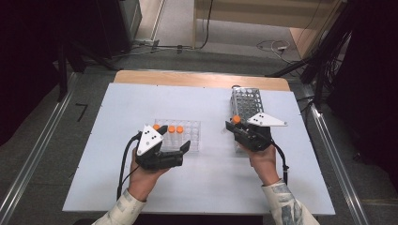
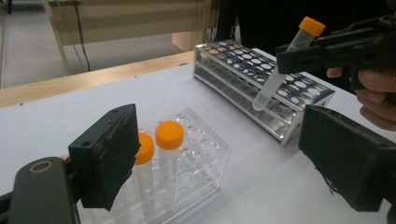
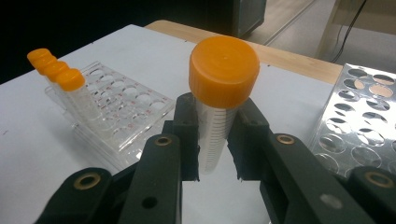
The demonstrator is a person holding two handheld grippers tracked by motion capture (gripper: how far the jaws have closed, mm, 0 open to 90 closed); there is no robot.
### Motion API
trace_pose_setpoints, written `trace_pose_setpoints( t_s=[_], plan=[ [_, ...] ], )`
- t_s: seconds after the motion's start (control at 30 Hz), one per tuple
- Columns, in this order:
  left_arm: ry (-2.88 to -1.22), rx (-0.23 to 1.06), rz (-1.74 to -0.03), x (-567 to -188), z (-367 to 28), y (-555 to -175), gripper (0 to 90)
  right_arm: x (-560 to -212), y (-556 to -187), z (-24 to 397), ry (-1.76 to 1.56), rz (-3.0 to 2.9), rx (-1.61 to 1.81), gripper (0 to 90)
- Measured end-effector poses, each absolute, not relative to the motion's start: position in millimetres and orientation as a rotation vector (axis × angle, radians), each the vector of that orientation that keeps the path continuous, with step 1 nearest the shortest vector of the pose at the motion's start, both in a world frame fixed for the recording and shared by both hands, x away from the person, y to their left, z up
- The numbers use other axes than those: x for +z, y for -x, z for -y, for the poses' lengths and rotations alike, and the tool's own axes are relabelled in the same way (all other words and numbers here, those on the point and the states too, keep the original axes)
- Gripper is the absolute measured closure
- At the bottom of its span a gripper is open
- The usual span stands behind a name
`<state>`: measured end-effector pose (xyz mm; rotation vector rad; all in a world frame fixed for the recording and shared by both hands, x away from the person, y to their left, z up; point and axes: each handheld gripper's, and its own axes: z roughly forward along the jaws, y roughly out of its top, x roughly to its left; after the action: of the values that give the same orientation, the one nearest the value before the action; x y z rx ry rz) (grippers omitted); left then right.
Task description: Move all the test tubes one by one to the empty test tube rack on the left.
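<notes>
Right gripper (image 3: pixel 212 135) is clenched on a tube (image 3: pixel 218 100) w/ an orange cap, jaws pinching the clear body just below the cap. In the left gripper view the same tube (image 2: pixel 285 65) hangs tilted from those jaws, cap up and to the right, pointed tip down-left, over the metal rack (image 2: pixel 261 88) but not in a hole; tip looks just above the rack's top plate. From the high view the right gripper (image 1: pixel 234 123) sits over the near end of the metal rack (image 1: pixel 246 101), right side of the white table (image 1: pixel 211 187), orange cap (image 1: pixel 236 119) peeking out at the jaw tips.

Left gripper (image 1: pixel 174 138) is released, jaws spread wide, nothing between them. It hovers at the near edge of the clear plastic rack (image 1: pixel 190 136), left of centre. In its own view the two black pads (image 2: pixel 109 156) stand well apart, the left one just in front of the tubes.

Clear rack (image 2: pixel 201 154) holds capped tubes at its left end: two plainly seen in the left gripper view (image 2: pixel 168 154), a row of about four in the right gripper view (image 3: pixel 70 86), all upright, orange caps on. Rest of that rack's holes are free. The two racks are apart, bare tabletop between them. Metal rack's holes (image 3: pixel 369 121) near the gripper look vacant too.
</notes>
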<state>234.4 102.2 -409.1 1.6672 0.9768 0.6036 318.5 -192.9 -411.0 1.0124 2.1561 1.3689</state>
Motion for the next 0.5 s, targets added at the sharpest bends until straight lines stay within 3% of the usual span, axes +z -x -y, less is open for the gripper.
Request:
trace_pose_setpoints(
  t_s=[0.5],
  plan=[
    [-1.695,0.609,-0.925,-401.5,-75.1,-248.8,12.9,-417.1,-308.6,191.2,-0.979,-2.175,1.327,72.2]
  ],
)
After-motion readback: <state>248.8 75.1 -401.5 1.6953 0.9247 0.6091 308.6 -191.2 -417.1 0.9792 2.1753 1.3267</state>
